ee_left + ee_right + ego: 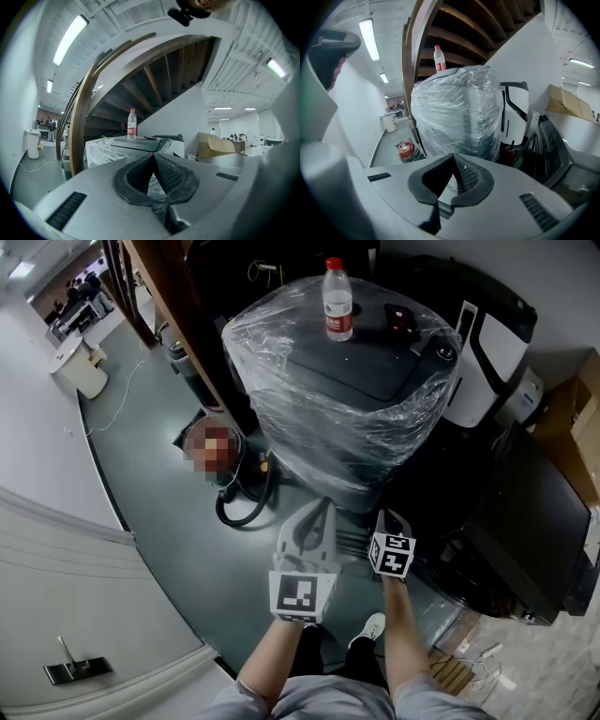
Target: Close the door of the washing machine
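From the head view, my left claw [322, 510] and right claw [386, 517] hang near my body, well short of the washing machine [309, 418], which stands far ahead under plastic wrap [272, 381]. Its dark lid [361, 367] looks to lie flat, with a bottle [337, 301] standing on it. I'd judge a light check-press on the near edge is enough, kept clear of the bottle.

In the left gripper view, my jaws meet at the tips and hold nothing.

In the right gripper view, they are likewise pinched together and empty, and the wrapped machine fills the far middle.
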Tool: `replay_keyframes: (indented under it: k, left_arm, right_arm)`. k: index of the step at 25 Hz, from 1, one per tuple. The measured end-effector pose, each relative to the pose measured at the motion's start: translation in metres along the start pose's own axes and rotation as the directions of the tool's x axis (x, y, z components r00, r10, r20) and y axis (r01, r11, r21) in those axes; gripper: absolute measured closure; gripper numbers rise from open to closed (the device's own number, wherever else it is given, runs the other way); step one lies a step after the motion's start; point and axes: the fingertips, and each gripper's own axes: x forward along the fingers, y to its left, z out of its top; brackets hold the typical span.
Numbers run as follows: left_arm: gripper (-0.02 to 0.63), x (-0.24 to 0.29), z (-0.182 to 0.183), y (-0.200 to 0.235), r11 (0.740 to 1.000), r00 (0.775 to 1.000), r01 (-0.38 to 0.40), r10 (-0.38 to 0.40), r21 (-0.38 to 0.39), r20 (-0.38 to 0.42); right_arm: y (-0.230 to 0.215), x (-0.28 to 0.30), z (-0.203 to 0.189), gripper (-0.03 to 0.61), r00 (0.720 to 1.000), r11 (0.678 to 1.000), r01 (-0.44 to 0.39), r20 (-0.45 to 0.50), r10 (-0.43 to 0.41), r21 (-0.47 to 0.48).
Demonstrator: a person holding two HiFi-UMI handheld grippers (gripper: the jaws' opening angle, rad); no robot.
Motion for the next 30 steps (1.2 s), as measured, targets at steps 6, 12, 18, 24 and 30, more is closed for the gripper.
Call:
replay_keyframes:
  k: [6,12,18,24,30]
  left_arm:
    - [0.612,-0.004,-0.006,0.009,1.0,1.0,-0.015,0.015,0.007,-0.01]
    - [0.612,-0.005,-0.009,0.016,1.0,1.0,-0.028,0.028,0.003,-0.015]
    - [0.612,-0.008,-0.01,0.018,1.0,0.999,-0.031,0.031,0.003,-0.012]
    - [0.612,-0.01,-0.006,0.018,0.999,0.999,-0.032,0.032,0.003,-0.004]
    - [0.612,-0.013,-0.003,0.013,1.0,1.0,-0.029,0.029,0.001,0.001]
  right_arm:
    - [-0.003,0.026,-0.066,0.578,0.987,0.999,0.01,-0.158,-0.003,0.04]
    - [0.001,0.038,-0.106,0.578,0.967,0.999,0.009,-0.255,0.0,0.033]
    - [0.002,0.046,-0.142,0.578,0.926,1.0,0.017,-0.378,-0.012,0.01]
    - [0.004,0.048,-0.161,0.578,0.92,0.999,0.002,-0.391,-0.015,-0.032]
    - [0.01,0.043,-0.167,0.578,0.905,0.998,-0.023,-0.425,-0.003,-0.055]
